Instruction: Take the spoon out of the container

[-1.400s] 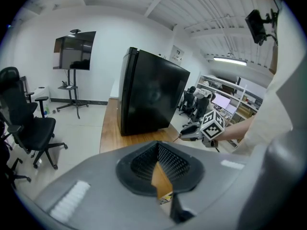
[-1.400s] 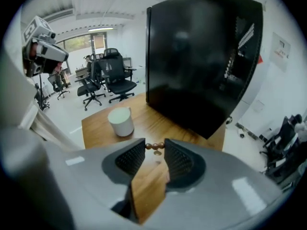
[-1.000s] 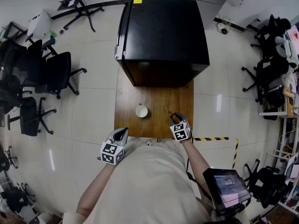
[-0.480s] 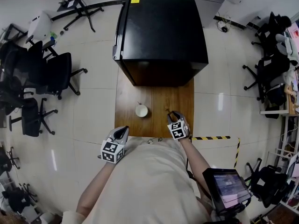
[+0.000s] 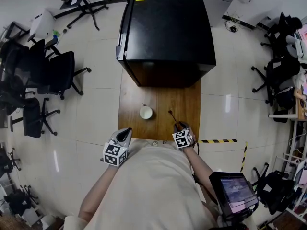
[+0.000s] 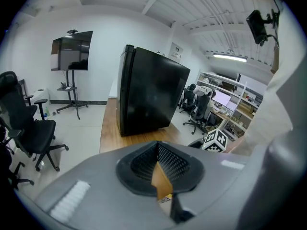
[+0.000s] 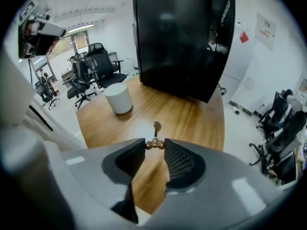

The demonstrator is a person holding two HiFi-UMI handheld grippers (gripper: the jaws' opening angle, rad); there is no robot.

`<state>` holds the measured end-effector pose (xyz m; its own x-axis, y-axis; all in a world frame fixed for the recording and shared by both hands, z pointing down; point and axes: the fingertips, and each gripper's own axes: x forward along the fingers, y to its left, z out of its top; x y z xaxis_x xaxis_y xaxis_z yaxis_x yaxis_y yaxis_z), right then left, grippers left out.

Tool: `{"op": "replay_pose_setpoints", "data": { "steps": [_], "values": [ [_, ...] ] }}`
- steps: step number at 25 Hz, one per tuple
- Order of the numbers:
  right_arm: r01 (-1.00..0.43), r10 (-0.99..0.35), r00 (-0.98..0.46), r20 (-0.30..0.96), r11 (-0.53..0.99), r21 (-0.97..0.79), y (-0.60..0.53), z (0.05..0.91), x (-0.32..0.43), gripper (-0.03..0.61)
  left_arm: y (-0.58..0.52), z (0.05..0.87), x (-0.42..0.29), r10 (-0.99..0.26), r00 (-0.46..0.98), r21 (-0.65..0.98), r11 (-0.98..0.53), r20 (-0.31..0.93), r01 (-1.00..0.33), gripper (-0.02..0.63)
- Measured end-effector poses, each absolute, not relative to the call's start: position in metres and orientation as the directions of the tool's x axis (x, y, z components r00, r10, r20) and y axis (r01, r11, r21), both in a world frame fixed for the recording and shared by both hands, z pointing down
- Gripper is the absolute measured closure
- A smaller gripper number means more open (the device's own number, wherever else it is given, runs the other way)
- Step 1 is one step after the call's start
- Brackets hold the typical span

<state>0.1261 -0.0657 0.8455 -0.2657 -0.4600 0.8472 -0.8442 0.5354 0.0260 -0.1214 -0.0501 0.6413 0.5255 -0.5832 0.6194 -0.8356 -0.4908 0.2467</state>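
A white cup (image 5: 146, 112) stands upright on the wooden table (image 5: 184, 102); it also shows as the cup (image 7: 118, 98) at the upper left of the right gripper view. My right gripper (image 5: 178, 125) is at the table's near right edge, shut on the handle end of a small brown spoon (image 7: 155, 134). The spoon (image 5: 171, 115) points away from me over the table, well right of the cup and outside it. My left gripper (image 5: 126, 131) hangs at the near left edge, its jaws together with nothing in them (image 6: 157, 145).
A tall black cabinet (image 5: 165, 32) stands on the far half of the table. Office chairs (image 5: 48, 75) crowd the floor at left and more chairs (image 5: 278, 71) at right. Striped floor tape (image 5: 218, 141) runs right of the table. A tablet screen (image 5: 232, 193) sits by my right side.
My right gripper has drawn back toward me and the near table edge, carrying the spoon with it. The left gripper and the cup have stayed put.
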Motion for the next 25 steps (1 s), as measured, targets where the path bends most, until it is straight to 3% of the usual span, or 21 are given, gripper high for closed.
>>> {"op": "replay_pose_setpoints", "data": {
  "steps": [8, 25],
  "values": [
    [-0.877, -0.441, -0.213, 0.872, 0.479, 0.028, -0.068, 0.861, 0.133, 0.454, -0.052, 0.642, -0.122, -0.582, 0.518, 0.242, -0.487, 0.627, -0.839, 0.611],
    [-0.853, -0.42, -0.233, 0.877, 0.521, 0.023, -0.074, 0.868, 0.117, 0.454, -0.059, 0.642, -0.137, -0.591, 0.505, 0.238, -0.472, 0.629, -0.849, 0.611]
  ]
}}
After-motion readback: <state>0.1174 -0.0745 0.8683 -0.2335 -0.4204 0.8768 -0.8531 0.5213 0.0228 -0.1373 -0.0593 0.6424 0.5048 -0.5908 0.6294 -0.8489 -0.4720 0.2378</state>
